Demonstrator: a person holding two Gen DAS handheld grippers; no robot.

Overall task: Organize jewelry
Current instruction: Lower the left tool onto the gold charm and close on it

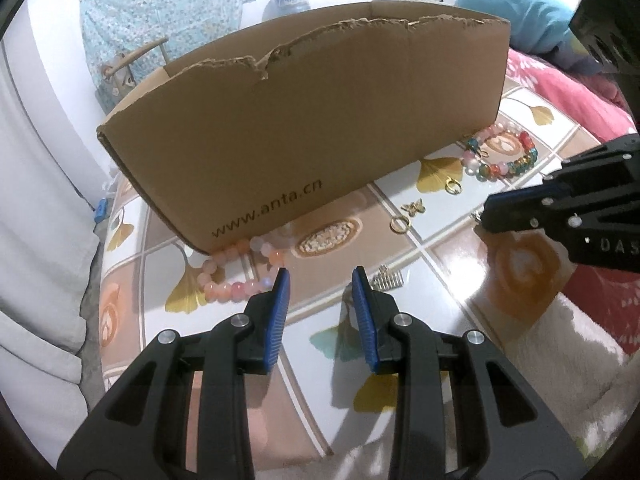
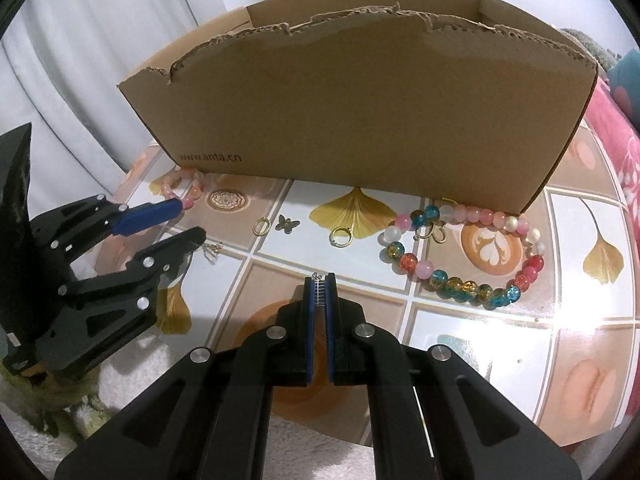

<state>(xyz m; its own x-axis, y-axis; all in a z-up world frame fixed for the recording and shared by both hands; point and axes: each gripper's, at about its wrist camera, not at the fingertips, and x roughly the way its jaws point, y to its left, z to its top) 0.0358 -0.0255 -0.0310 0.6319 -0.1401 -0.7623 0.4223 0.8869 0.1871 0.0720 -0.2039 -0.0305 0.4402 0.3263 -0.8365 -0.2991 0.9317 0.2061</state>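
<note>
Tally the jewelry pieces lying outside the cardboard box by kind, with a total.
Bead bracelets: 2, pink bracelet, multicolour bracelet
Gold rings: 2
Butterfly charm: 1
Gold hook piece inside the multicolour bracelet: 1
Silver pieces: 2, one loose, one in the right gripper
Total: 8

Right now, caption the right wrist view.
Right gripper shut on small silver earring, near beaded bracelet before cardboard box.
</note>
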